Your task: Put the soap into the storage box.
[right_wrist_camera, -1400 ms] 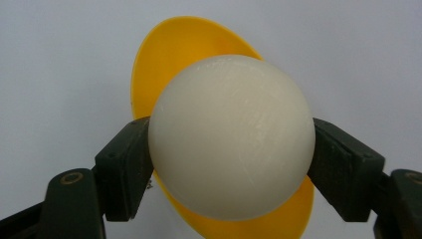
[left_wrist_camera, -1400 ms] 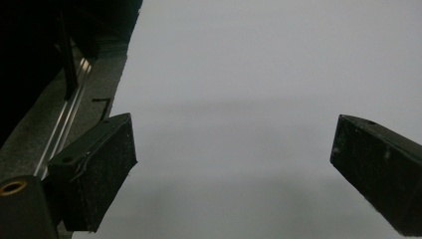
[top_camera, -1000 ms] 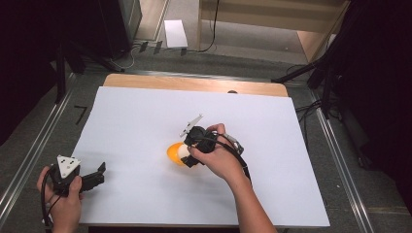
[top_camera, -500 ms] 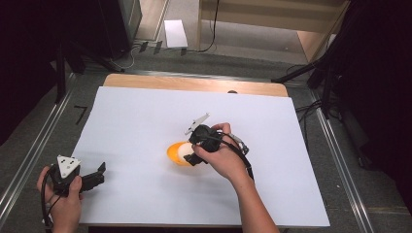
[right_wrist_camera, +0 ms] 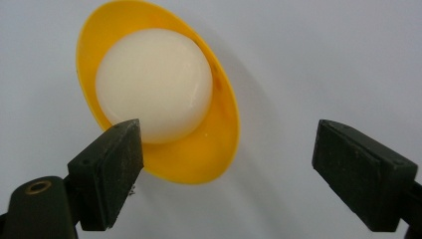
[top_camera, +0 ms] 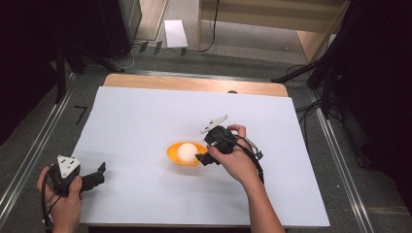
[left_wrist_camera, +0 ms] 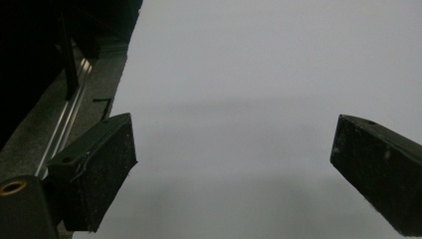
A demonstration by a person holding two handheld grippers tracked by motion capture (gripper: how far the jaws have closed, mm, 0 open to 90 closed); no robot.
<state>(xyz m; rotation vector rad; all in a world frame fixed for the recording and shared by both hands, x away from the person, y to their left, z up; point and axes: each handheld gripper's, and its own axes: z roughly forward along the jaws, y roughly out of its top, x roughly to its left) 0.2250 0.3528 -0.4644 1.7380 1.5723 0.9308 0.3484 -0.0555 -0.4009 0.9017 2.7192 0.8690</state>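
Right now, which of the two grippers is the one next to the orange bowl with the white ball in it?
The right gripper: its open jaws sit at the orange bowl that holds the white ball. The left gripper rests open near the table's front left corner, over bare white surface.

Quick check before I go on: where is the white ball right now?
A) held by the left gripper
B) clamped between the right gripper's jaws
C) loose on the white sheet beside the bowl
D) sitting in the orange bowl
D. The white ball rests inside the orange bowl, while the right gripper stands open beside it with its jaws spread and nothing between them.
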